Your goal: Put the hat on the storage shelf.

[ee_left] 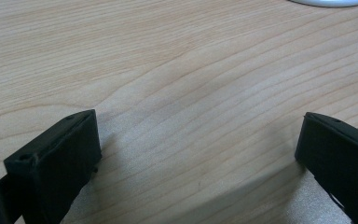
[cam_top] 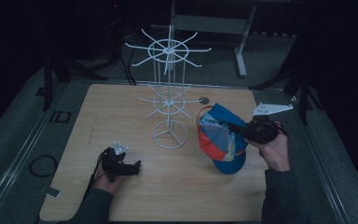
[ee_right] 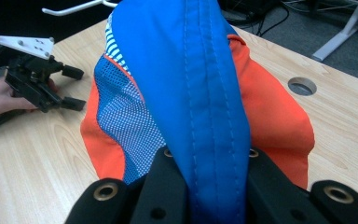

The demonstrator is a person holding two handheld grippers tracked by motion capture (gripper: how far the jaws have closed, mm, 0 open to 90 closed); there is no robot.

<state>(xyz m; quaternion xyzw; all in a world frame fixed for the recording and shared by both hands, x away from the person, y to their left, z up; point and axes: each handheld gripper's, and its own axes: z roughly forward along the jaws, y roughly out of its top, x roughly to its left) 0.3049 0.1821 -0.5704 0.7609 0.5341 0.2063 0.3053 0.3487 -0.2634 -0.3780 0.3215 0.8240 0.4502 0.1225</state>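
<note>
We count one baseball cap, one white wire display rack and two grippers. Right of centre in the high view, the right hand-held gripper clamps the cap's blue fabric; its own view adds seam stitching. At lower left, the left hand-held gripper gapes wide over bare tabletop, the rack base cut off at that view's top edge.

The left gripper lies low at seven o'clock, its fingers spread wide apart and pointing toward three o'clock. The right gripper, at three o'clock, is lifted, its fingers pinched tight and pointing toward nine o'clock.
</note>
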